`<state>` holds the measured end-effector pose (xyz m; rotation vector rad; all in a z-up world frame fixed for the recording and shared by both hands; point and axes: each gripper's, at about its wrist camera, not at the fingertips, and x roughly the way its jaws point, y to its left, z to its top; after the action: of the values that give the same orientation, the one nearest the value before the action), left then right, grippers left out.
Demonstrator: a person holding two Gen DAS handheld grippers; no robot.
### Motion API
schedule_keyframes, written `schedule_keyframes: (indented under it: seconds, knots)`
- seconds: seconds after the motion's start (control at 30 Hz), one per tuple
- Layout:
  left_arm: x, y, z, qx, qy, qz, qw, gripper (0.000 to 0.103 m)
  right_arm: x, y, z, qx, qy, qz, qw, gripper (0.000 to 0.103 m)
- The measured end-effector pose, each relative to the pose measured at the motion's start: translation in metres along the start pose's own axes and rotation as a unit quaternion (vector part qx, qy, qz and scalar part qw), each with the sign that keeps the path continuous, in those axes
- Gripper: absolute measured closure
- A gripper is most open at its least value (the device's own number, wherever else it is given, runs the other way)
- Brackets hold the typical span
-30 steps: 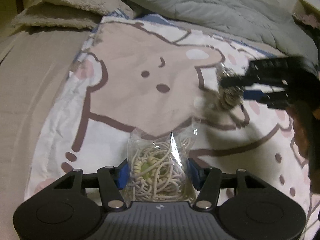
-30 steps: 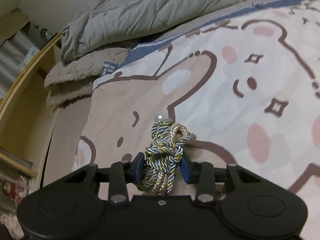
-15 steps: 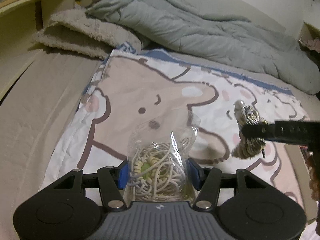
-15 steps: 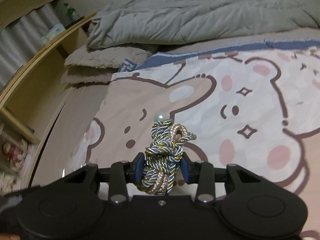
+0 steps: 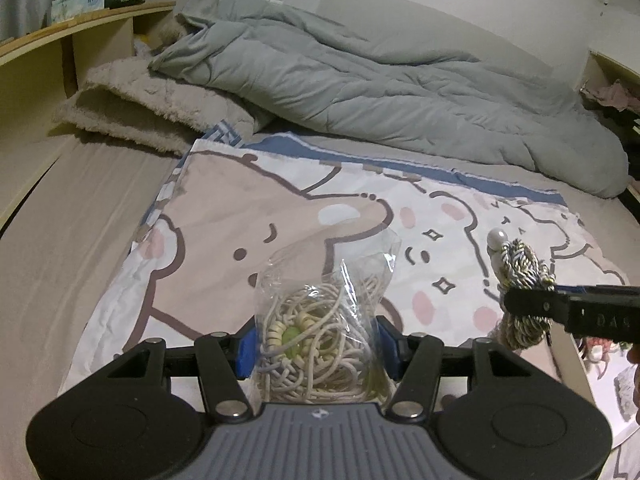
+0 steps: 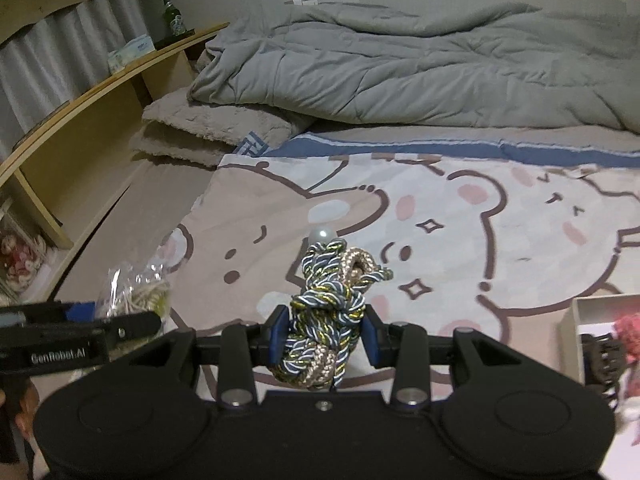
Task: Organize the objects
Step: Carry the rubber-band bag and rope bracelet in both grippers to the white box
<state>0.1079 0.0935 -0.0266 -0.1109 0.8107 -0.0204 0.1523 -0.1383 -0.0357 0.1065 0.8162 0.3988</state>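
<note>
The left gripper (image 5: 318,344) is clamped on a clear crinkled plastic bag of tangled cream cord with pale beads (image 5: 322,332), its blue-padded fingers (image 5: 245,347) pressing the bag from both sides. The bag stands upright between them, held above the bed, its open top flaring toward the far side. To its right, the right gripper (image 6: 324,338) pinches a knotted bundle of blue, gold and beige twisted rope (image 6: 326,320); a grey-white round bead (image 6: 322,236) sits at the far tip of the bundle. In the left wrist view this gripper enters level from the right edge, side-on, with the rope bundle sticking out above and below its black finger. Both grippers are held at about the same level, near each other but apart.

Below them lies a white and beige cartoon-bear printed sheet with a blue border (image 5: 248,216), spread flat over the bed. At the near right stands a shallow white cardboard box (image 6: 576,320) holding something pink and a dark clip-like item, too cut off to identify. At the far side a rumpled grey quilted duvet (image 6: 400,64) is heaped across the bed, with a folded beige fleecy blanket (image 5: 152,108) at its left end. A light wooden shelf (image 6: 92,128) runs along the left, carrying a green glass bottle (image 6: 171,16).
</note>
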Motion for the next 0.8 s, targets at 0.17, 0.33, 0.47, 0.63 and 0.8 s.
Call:
schedule_keyframes:
  seconds: [0.17, 0.33, 0.47, 0.63, 0.8]
  knots:
    - [-0.003, -0.019, 0.002, 0.005, -0.004, -0.003, 1.0, 0.044, -0.017, -0.008, -0.004, -0.02, -0.004, -0.004, 1.0, 0.064]
    - [-0.004, -0.041, 0.003, 0.011, -0.008, -0.01, 0.9999, 0.044, -0.034, -0.02, -0.007, -0.029, -0.009, 0.001, 1.0, 0.064]
    - [-0.003, -0.061, 0.002, 0.014, -0.006, -0.02, 0.9997, 0.044, -0.049, -0.032, -0.009, -0.034, -0.014, 0.005, 0.999, 0.064]
    - [0.001, -0.087, -0.003, 0.017, 0.001, -0.034, 0.9993, 0.044, -0.069, -0.054, -0.015, -0.037, -0.017, 0.004, 0.999, 0.064]
    - [0.004, -0.115, -0.01, 0.024, 0.01, -0.053, 0.9982, 0.044, -0.086, -0.077, -0.024, -0.042, -0.013, 0.008, 0.999, 0.064]
